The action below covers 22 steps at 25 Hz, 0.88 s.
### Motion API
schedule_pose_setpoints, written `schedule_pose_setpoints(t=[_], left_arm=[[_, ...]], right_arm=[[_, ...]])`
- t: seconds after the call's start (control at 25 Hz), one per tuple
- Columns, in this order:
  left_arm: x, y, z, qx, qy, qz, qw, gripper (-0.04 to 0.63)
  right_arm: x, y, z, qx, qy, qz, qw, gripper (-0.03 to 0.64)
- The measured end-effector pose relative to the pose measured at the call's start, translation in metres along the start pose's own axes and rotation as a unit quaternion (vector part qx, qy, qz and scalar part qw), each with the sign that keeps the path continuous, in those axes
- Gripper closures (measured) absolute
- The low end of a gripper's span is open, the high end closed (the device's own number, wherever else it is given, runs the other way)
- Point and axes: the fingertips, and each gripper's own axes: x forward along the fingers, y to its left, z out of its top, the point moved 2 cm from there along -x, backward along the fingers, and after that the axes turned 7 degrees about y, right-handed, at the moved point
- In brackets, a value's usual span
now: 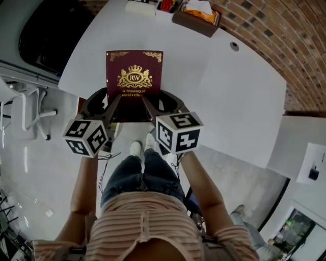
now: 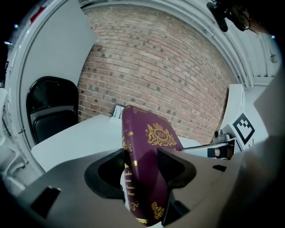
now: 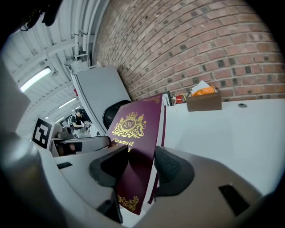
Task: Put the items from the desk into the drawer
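A maroon hardback book [image 1: 134, 76] with a gold crest and lettering is held over the near edge of the white desk [image 1: 229, 102], cover facing up. My left gripper [image 1: 113, 104] is shut on its near left corner, over the spine, and my right gripper [image 1: 151, 104] is shut on its near right corner. In the left gripper view the book [image 2: 149, 147] stands between the left gripper [image 2: 141, 167] jaws, gold-lettered spine toward the camera. In the right gripper view the front cover of the book [image 3: 133, 133] is pinched in the right gripper [image 3: 140, 164]. No drawer is visible.
A brown box [image 1: 196, 20] with orange contents, a white box [image 1: 140, 7] and small red items [image 1: 166, 5] sit along the desk's far edge. A cable hole [image 1: 234, 46] lies near the brick wall. A black chair [image 1: 46, 35] stands left, a white cabinet [image 1: 300, 148] right.
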Motion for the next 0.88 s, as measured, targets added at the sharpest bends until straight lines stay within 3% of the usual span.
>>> schedule_pose_setpoints(t=[0.24, 0.48, 0.88], left_arm=[[-0.031, 0.02, 0.008, -0.016, -0.038, 0.041, 0.9983, 0.376], [-0.066, 0.051, 0.013, -0.018, -0.06, 0.062, 0.9961, 0.376], [-0.121, 0.132, 0.017, -0.017, -0.074, 0.043, 0.9962, 0.376]], right_arm=[[0.011, 0.033, 0.018, -0.067, -0.021, 0.026, 0.997, 0.425], [0.028, 0.076, 0.026, -0.098, -0.032, 0.046, 0.994, 0.426], [0.075, 0.161, 0.029, -0.107, -0.049, 0.022, 0.993, 0.425]])
